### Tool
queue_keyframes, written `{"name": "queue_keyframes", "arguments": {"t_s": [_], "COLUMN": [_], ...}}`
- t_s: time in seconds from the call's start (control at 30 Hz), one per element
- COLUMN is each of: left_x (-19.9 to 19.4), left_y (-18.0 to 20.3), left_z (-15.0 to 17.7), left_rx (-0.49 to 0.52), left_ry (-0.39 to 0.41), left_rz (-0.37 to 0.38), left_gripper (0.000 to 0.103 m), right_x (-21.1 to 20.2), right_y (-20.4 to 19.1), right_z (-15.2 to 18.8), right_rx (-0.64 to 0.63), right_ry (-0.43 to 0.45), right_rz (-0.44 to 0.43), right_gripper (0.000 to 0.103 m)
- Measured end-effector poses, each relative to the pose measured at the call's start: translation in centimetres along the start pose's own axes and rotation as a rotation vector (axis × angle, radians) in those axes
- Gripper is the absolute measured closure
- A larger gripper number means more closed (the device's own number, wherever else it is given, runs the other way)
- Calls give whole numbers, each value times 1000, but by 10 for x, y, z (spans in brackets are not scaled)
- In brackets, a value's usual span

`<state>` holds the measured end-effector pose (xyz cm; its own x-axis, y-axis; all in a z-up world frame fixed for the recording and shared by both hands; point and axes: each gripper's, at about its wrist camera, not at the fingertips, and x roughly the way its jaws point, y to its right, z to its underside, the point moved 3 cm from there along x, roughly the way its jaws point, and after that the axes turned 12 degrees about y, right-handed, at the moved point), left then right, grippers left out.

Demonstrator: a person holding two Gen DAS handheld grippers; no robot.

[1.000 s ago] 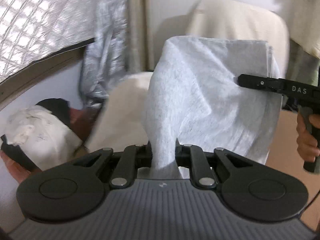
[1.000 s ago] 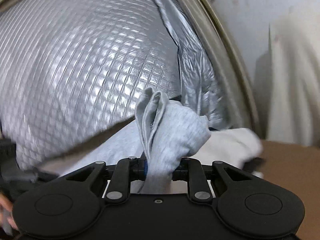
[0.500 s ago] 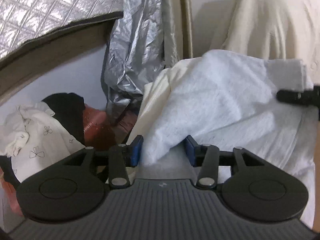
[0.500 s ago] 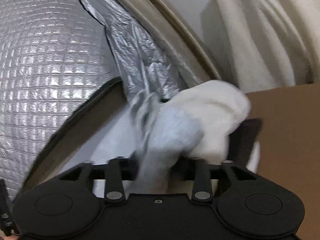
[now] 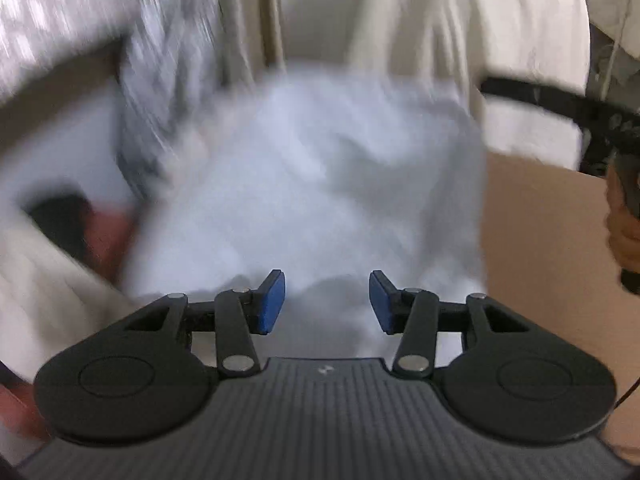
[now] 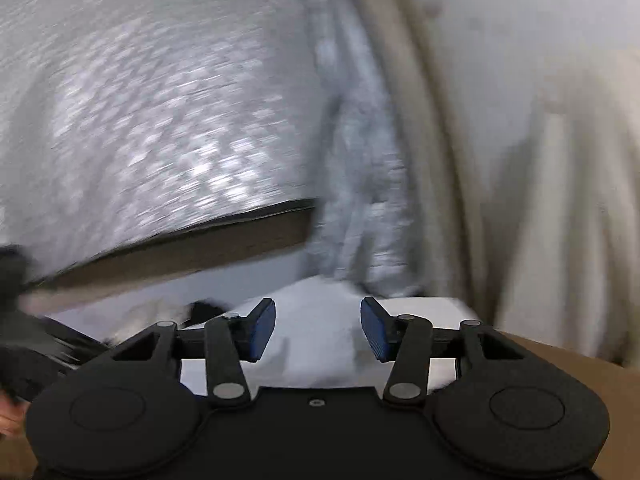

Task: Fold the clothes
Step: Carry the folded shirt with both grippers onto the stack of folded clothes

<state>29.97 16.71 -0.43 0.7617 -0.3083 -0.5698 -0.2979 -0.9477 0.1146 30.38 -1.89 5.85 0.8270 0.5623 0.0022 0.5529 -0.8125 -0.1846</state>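
Behind the work area in the left wrist view hang a quilted silver sheet (image 5: 36, 20) at upper left and a cream cloth (image 5: 472, 40) at upper right; a brown cardboard surface (image 5: 548, 248) lies at right. The left gripper (image 5: 327, 301) is released, its blue pads (image 5: 272, 302) apart with nothing pressed between them. The light grey garment (image 5: 312, 184), blurred, lies heaped just ahead of the pads. The right gripper (image 5: 532, 98) enters from the right edge, held by a hand (image 5: 624, 224).

Right wrist view: the quilted silver sheet (image 6: 152, 92) fills the left, the cream cloth (image 6: 540, 160) the right. The right gripper (image 6: 318, 330) is released, pads (image 6: 262, 328) apart. The light grey garment (image 6: 320, 344) lies below and between them, clear of both pads. The brown cardboard surface (image 6: 560, 364) shows at right.
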Motion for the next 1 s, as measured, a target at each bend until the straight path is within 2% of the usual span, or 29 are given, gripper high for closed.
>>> {"name": "queue_keyframes", "arguments": {"t_s": [0.03,0.07,0.13,0.2,0.23,0.3,0.37,0.4,0.5,0.6,0.67,0.73,0.8,0.87,1.0], "left_x": [5,8,12,6,-1,-13,-21,-20,13,56,71,76,78,77,67], "left_y": [4,8,14,18,20,21,18,13,-15,-48,-54,-56,-57,-61,-63], "left_z": [5,8,12,5,-2,-17,-37,-46,-61,-65,-65,-64,-62,-61,-54], "left_rx": [-30,-42,-54,-27,7,82,148,165,95,-43,-73,-62,-58,-74,-83], "left_ry": [0,9,28,68,115,221,316,335,236,122,102,102,101,102,109], "left_rz": [3,3,5,16,11,-26,-86,-104,-122,-155,-182,-228,-246,-223,-185], "left_gripper": [58,58,57,58,59,57,56,56,56,59,59,59,59,59,57], "right_x": [6,16,37,49,54,52,47,47,39,34,16,-2,-12,-13,13], "right_y": [-6,-5,4,21,29,37,42,43,44,49,56,65,76,83,79], "right_z": [3,11,33,56,66,73,73,71,65,60,55,53,60,67,79], "right_rx": [-7,-13,-34,-28,-23,12,57,73,120,157,246,352,489,606,709], "right_ry": [-26,-68,-160,-183,-188,-129,-90,-82,-71,-71,-49,-37,-59,-80,-118], "right_rz": [-33,-20,68,133,162,172,162,150,119,151,191,224,165,85,12], "right_gripper": [51,50,52,55,55,55,55,55,55,56,49,43,41,41,31]}}
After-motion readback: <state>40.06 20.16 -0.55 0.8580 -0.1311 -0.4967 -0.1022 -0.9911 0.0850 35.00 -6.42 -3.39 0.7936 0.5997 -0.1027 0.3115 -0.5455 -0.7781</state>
